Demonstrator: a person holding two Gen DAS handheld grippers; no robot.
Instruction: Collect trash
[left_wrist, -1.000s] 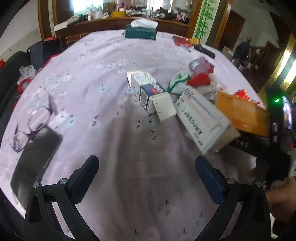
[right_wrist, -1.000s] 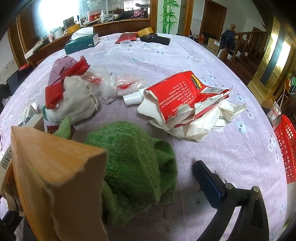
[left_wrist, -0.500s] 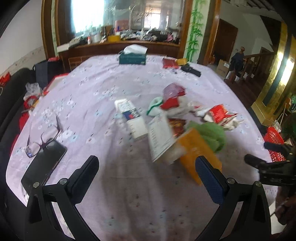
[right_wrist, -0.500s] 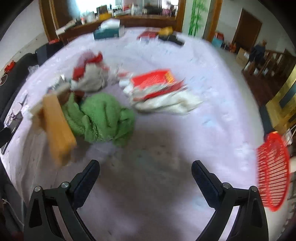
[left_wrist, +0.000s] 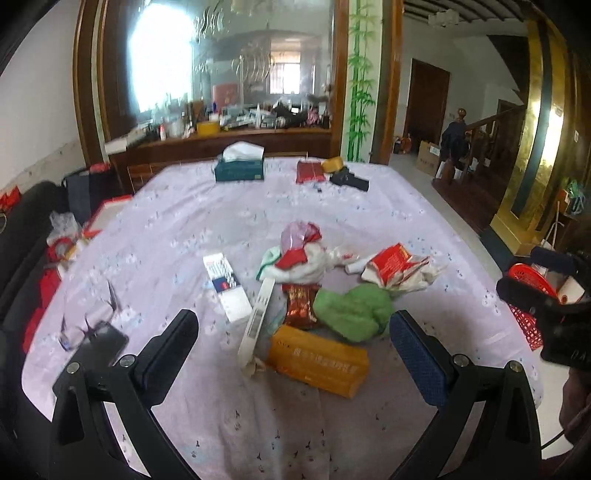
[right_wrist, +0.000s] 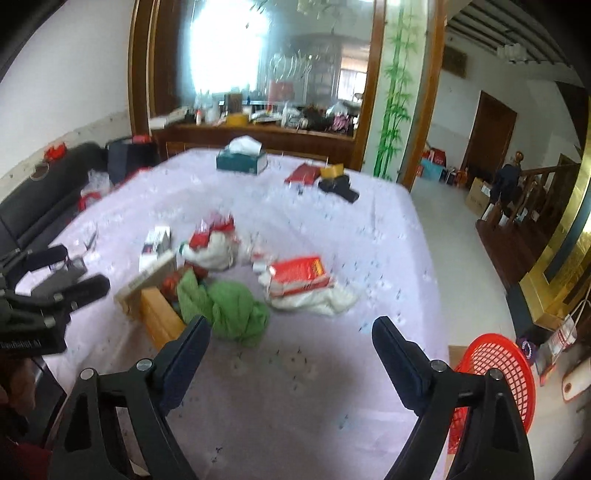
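Observation:
A heap of trash lies mid-table: an orange box (left_wrist: 317, 360), a green cloth (left_wrist: 351, 310), a torn red-and-white paper bag (left_wrist: 395, 266), a red snack wrapper (left_wrist: 301, 304), a long white box (left_wrist: 256, 321) standing on edge, and a blue-and-white box (left_wrist: 225, 284). My left gripper (left_wrist: 291, 321) hovers open above the near side of the heap, holding nothing. My right gripper (right_wrist: 291, 328) is raised over the table's near right part; its jaws are closing with nothing between them. A red basket (right_wrist: 495, 369) stands on the floor off the table's right edge.
Glasses (left_wrist: 88, 321) and a dark phone (left_wrist: 99, 343) lie at the near left of the table. A teal tissue box (left_wrist: 240, 168), a red packet (left_wrist: 308, 171) and a black remote (left_wrist: 349, 181) sit at the far end. A dark sofa (right_wrist: 44, 195) runs along the left.
Both grippers have risen and drawn back from the heap. The orange box and long white box, earlier right by the right gripper, now lie on the table.

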